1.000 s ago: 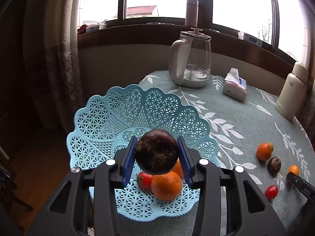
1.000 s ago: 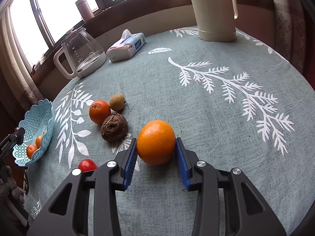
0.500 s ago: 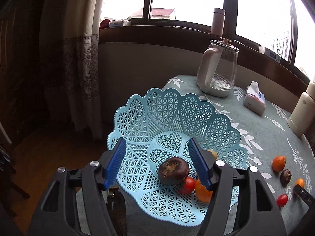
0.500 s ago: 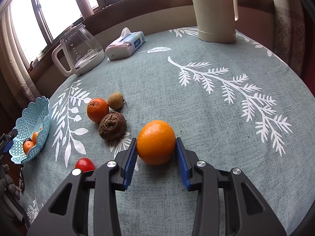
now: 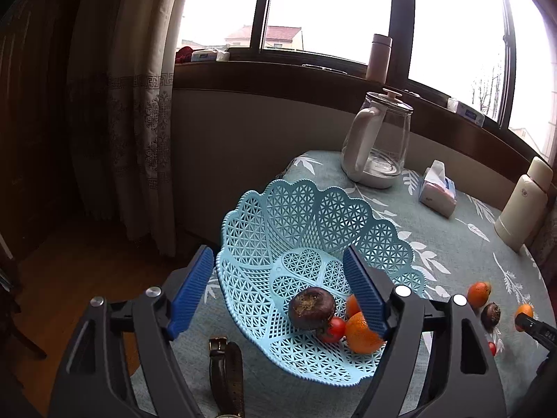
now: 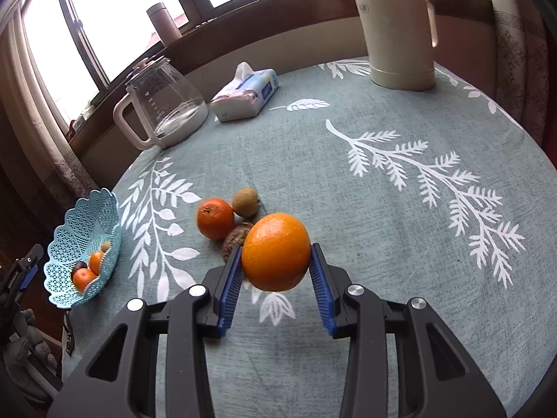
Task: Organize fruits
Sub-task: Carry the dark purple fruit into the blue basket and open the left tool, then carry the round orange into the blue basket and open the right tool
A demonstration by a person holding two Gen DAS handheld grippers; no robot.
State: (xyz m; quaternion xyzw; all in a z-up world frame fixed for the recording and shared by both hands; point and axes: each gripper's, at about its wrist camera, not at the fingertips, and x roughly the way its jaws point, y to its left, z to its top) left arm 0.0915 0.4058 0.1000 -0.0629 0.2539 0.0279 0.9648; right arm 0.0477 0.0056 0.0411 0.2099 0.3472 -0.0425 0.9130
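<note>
A light blue lattice basket (image 5: 299, 209) stands at the table's left edge. In it lie a dark purple fruit (image 5: 311, 308), a tomato (image 5: 332, 329) and two oranges (image 5: 360, 329). My left gripper (image 5: 277, 253) hangs open just in front of the basket, holding nothing. My right gripper (image 6: 275, 248) is shut on a large orange (image 6: 275, 251), raised above the cloth. Just behind it lie a mandarin (image 6: 216, 218), a kiwi (image 6: 245, 202) and a brown rough fruit (image 6: 235, 238). The basket (image 6: 69, 223) shows far left in the right wrist view.
A glass kettle (image 6: 163, 104), a tissue pack (image 6: 245, 95) and a cream thermos (image 6: 397, 28) stand along the back of the round table. A watch strap (image 5: 226, 365) lies at the table edge by the basket. A small tomato (image 5: 491, 348) sits near the loose fruits.
My left gripper opened, dropped the dark fruit into the basket and drew back to the left. My right gripper lifted the large orange off the cloth.
</note>
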